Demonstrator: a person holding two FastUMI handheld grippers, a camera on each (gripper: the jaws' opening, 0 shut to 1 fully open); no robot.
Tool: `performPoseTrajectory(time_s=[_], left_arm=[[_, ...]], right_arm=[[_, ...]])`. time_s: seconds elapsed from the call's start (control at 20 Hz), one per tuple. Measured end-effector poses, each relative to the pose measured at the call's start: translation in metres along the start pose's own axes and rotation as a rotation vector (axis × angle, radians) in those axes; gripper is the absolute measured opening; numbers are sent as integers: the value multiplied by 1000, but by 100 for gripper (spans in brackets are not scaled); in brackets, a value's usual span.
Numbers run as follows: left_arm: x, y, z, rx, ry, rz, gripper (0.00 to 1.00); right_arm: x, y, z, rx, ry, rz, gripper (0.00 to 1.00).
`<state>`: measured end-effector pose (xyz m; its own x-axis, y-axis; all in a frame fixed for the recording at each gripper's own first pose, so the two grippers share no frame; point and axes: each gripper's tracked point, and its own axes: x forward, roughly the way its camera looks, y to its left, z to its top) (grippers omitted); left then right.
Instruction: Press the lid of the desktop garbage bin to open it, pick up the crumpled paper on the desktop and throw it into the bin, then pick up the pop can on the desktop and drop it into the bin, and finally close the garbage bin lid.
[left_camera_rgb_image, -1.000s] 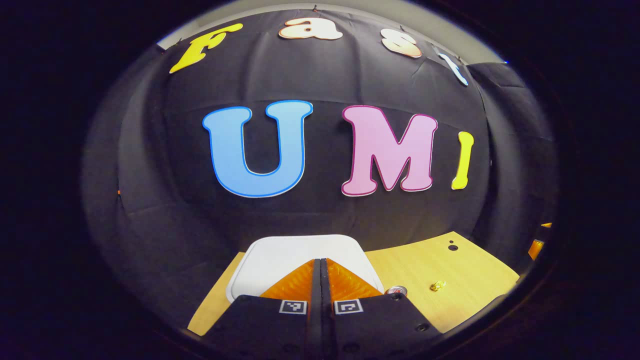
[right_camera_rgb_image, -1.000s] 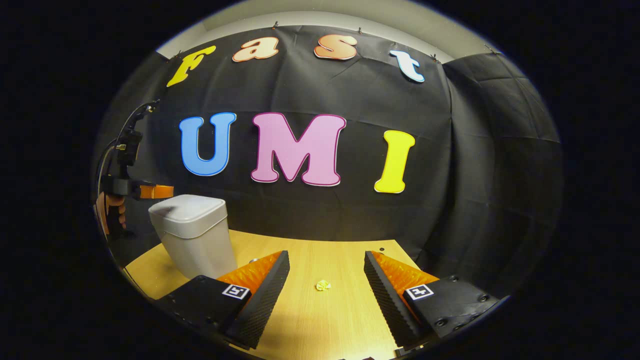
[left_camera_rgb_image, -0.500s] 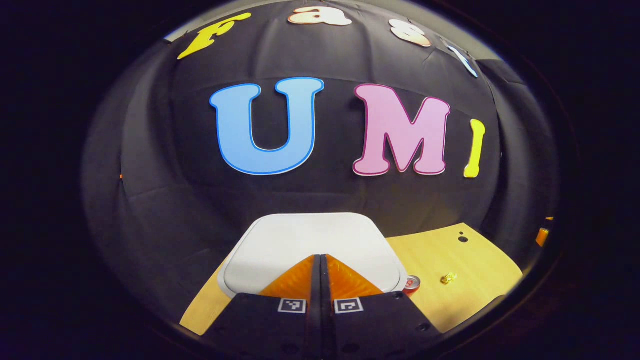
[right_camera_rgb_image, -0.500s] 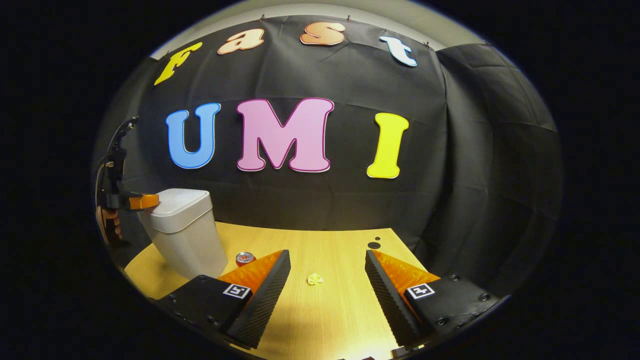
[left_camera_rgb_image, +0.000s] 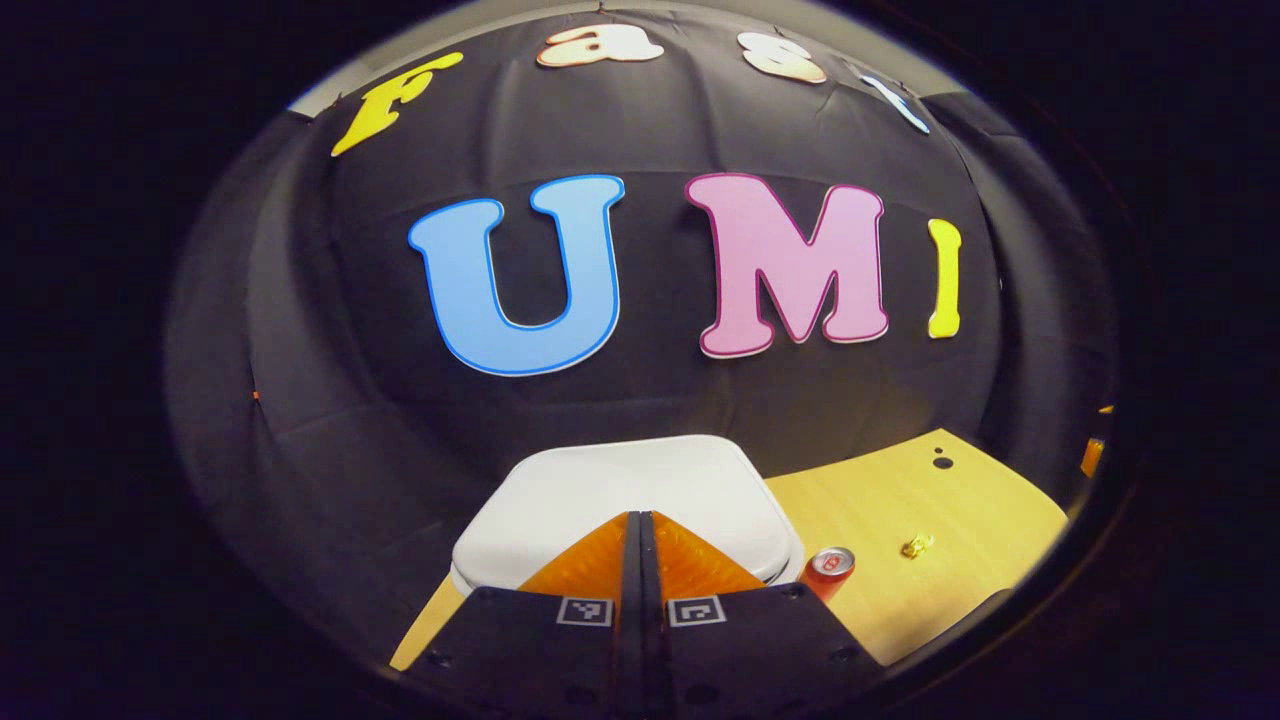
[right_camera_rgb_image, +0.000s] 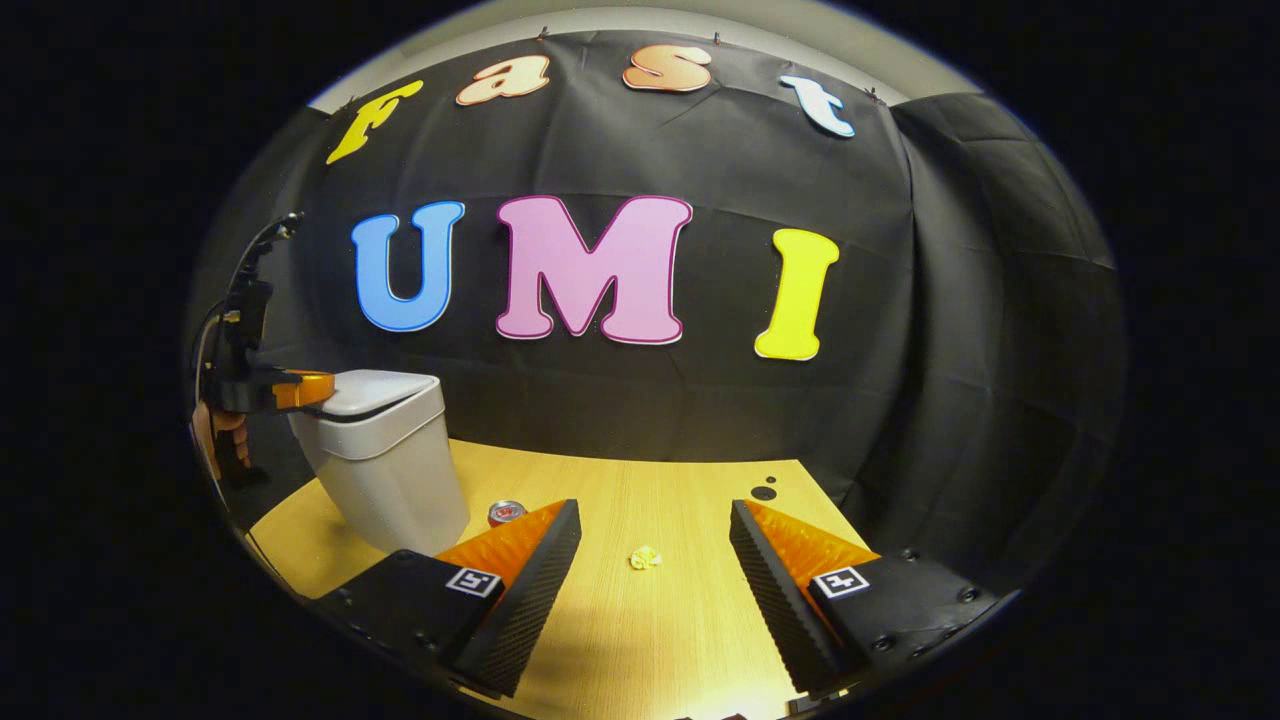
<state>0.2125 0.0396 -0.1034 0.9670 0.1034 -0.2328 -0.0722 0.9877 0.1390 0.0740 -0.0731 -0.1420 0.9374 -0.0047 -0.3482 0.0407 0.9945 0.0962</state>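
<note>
With its jaws pressed together, the left gripper (left_camera_rgb_image: 640, 520) rests on the bin lid (left_camera_rgb_image: 625, 495), the right gripper (right_camera_rgb_image: 655, 545) stands wide open over the desktop (right_camera_rgb_image: 640, 620) near the crumpled paper (right_camera_rgb_image: 645, 557), probably light and soft, best pinched across its middle.

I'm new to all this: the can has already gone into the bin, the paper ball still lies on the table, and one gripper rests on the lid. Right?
Not quite: the can still stands on the table beside the bin, as the right gripper view shows. The paper ball does lie on the table, and the left gripper is at the lid.
</note>
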Motion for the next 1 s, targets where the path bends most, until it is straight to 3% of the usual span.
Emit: performPoseTrajectory(time_s=[0.15,0.35,0.75,0.85,1.0], left_arm=[[-26,-8,44,6,-117,-3,6],[-68,-28,71,-75,-178,-47,6],[-146,-59,36,-100,-154,-112,8],[-159,-71,25,-124,-140,-157,31],[-168,-71,16,-122,-140,-146,97]], right_arm=[[-4,1,8,5,-10,-3,96],[-14,0,16,-1,-32,-24,96],[-33,12,6,14,19,-14,96],[-34,15,6,-8,16,-11,96],[-31,21,3,-43,29,4,97]])
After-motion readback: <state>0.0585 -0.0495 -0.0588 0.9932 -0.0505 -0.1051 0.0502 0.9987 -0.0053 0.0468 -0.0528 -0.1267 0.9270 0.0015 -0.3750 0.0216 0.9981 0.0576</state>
